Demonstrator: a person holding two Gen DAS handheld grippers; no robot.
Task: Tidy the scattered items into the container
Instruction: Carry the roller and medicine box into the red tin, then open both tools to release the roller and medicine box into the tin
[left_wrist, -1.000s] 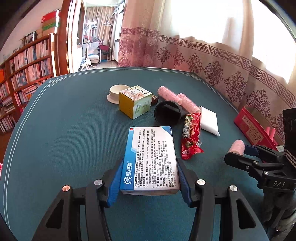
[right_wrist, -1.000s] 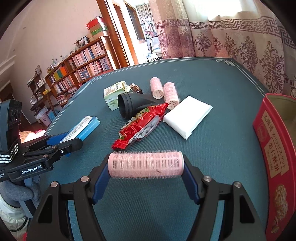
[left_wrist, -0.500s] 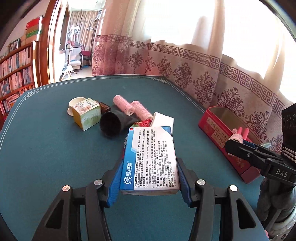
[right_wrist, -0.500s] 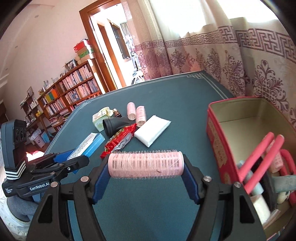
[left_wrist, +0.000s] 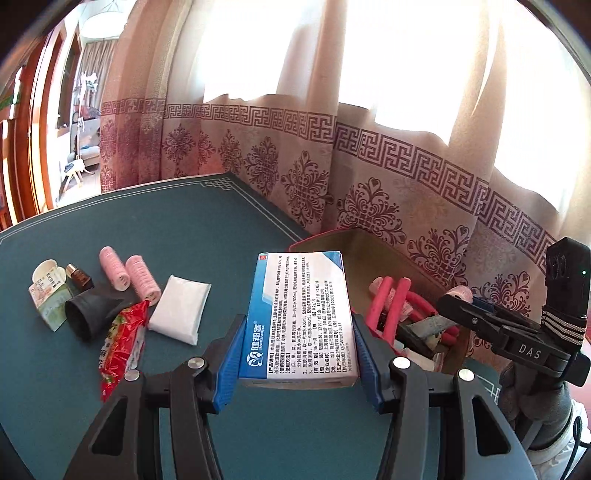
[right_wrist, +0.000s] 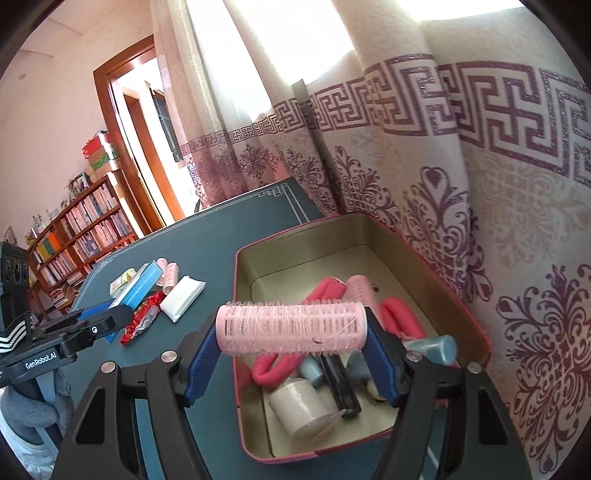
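Note:
My left gripper (left_wrist: 299, 354) is shut on a blue and white medicine box (left_wrist: 301, 310), held above the green table just left of the red tin (left_wrist: 376, 243). My right gripper (right_wrist: 291, 354) is shut on a pink hair roller (right_wrist: 291, 326) and holds it over the red tin (right_wrist: 306, 232), above its near half. The tin holds pink foam rollers (right_wrist: 400, 317), a blue tube (right_wrist: 430, 347), a black stick and a paper roll. Still on the table are two pink rollers (left_wrist: 129, 273), a white packet (left_wrist: 181, 308), a red snack bag (left_wrist: 123, 343), a black cone (left_wrist: 86, 314) and a small carton (left_wrist: 51, 299).
A patterned curtain (right_wrist: 461, 184) hangs right behind the tin at the table's edge. A white dish (left_wrist: 42, 267) and a small brown bottle (left_wrist: 79, 280) sit by the carton. Bookshelves (right_wrist: 85, 229) and a doorway stand beyond the table.
Both grippers have swung right toward the tin with their loads. The right gripper now holds the roller over the tin's inside; the left one has come up beside the tin.

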